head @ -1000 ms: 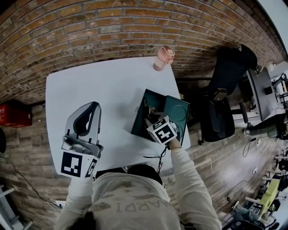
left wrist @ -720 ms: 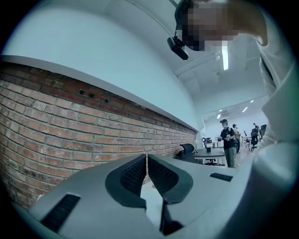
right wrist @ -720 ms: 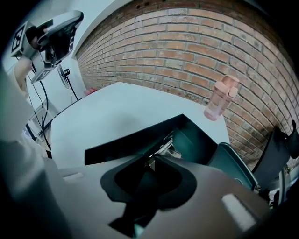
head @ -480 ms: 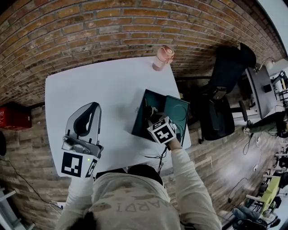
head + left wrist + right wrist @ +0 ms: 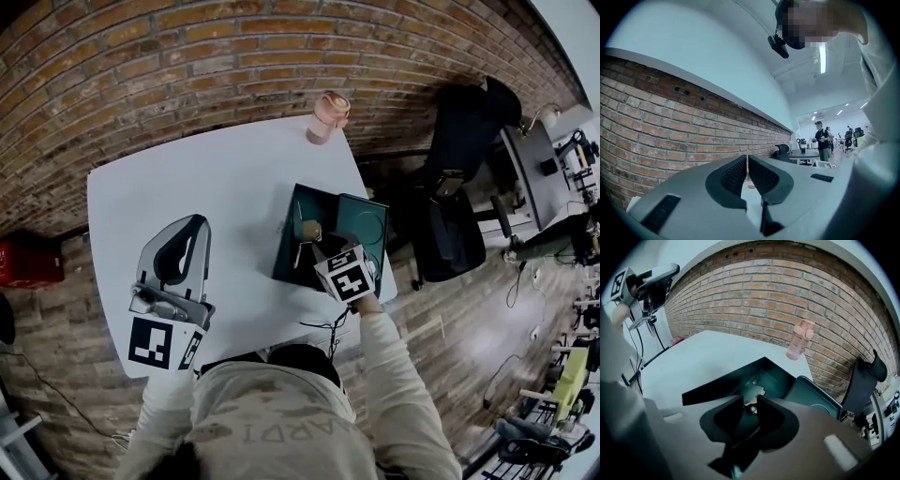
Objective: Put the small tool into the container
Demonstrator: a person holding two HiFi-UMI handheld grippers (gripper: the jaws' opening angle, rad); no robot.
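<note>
the right tongs (image 5: pixel 751 405) point steeply down into the open dark green container (image 5: pixel 723 382), and their jaws have just been opening. they now stand narrowly apart, with the small tool (image 5: pixel 753 392) showing in the gap at their tips and just past them, down inside the container; the pads do not look to be pressing on it. i read this as the let-go that ends the drop. to do it well, the jaws should part a little more, until the tool rests free on the container's floor. then the tongs should lift out along their own line with no sideways sweep, so that no pad drags the tool up the near wall or over the rim. just right of these tongs the container's lid (image 5: pixel 813 398) lies beside it, and it is worth keeping clear of on the way out. the left tongs (image 5: pixel 747 159), well off to the left over the white worktop (image 5: pixel 708 352), are closed together with nothing between them and need do nothing. far beyond the right tongs a pink bottle (image 5: pixel 799 339) stands near the worktop's edge, before the brick wall (image 5: pixel 787 291).
</note>
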